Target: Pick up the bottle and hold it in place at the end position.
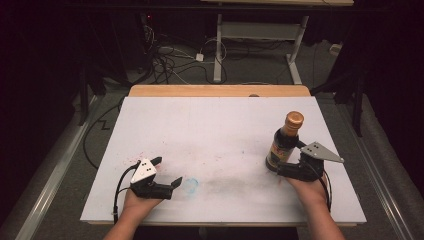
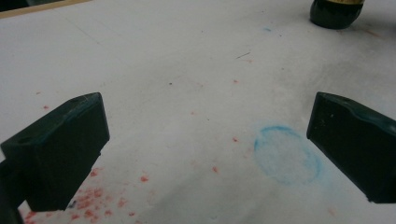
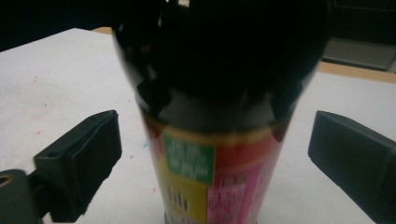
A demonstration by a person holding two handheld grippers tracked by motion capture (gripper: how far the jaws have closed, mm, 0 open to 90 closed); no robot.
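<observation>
Jaws of the right gripper (image 3: 212, 158) stand wide apart, one on each side of the sauce bottle (image 3: 219, 140), with clear daylight between each pad and the glass; nothing is clamped yet. In the high view the same right gripper (image 1: 289, 169) sits low against the bottle's (image 1: 284, 142) base, the person's right hand (image 1: 311, 187) just behind it. Bottle is upright, dark glass, red and yellow label, copper-coloured cap (image 1: 294, 118), standing on the white counter (image 1: 210, 125). Left gripper (image 1: 166, 172) lies well apart from the bottle, jaws likewise spread wide and holding nothing; between them, in the left gripper view, only stained board and a faint blue ring (image 2: 287, 154), with the bottle's foot (image 2: 335, 11) far off. Judgement: step in hand is the grasp on the bottle. To do it well, centre the bottle between the pads before closing, as it looks slightly nearer one pad. Take it on the labelled straight wall, not the tapering shoulder, and close squarely so neither pad pushes first and tips it. Glass is smooth; a firm, level grip matters before any lift.
</observation>
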